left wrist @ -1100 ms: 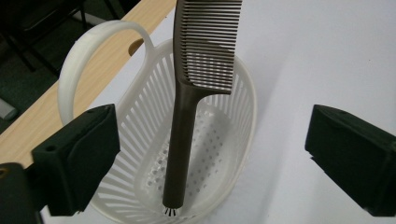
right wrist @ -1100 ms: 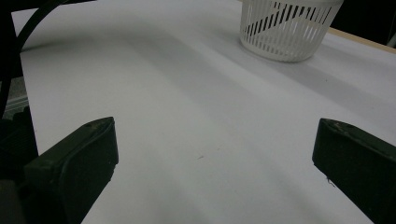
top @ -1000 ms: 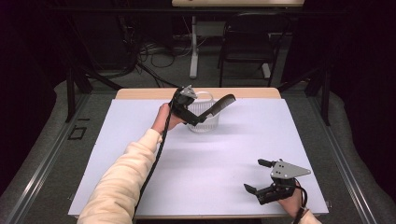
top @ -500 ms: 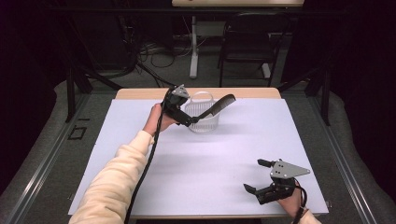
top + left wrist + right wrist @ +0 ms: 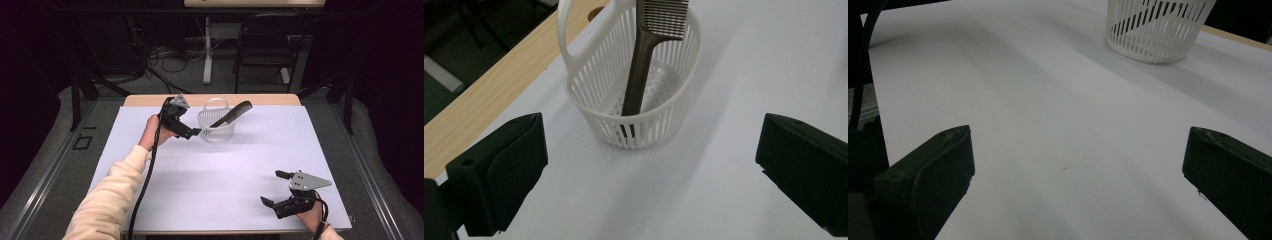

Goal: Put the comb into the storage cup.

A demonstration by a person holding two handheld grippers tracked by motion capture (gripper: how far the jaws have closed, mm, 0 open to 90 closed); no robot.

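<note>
High view, left side: the left gripper hangs just left of the basket, at the far middle of the table, tips aimed at the basket's near-left wall.
Left gripper jaws: spread wide and empty; in the left gripper view the two black pads stand well apart with bare white table between them and the basket ahead.
Comb: the dark comb stands in the basket, handle end down on the perforated floor, toothed end leaning out over the far-right rim; the left gripper view shows the comb crossing the basket from the near wall up to the far rim.
Step in hand, as I judge it: the comb is in the basket and the left gripper is free of it, so the job is to clear away without upsetting anything.
How to do it well: draw the open left gripper off to the left and toward the near edge, away from the basket wall and its handle loop; the basket looks light and could slide or tip if a pad catches the ribs.
Watch point: the comb leans rather than lies flat, so a knock on the rim could flip it out.
Right side: the right gripper rests near the near-right corner, well apart from the basket.
Right gripper jaws: wide open and empty over bare table.
Right gripper advice: leave it parked; it is not needed.
</note>
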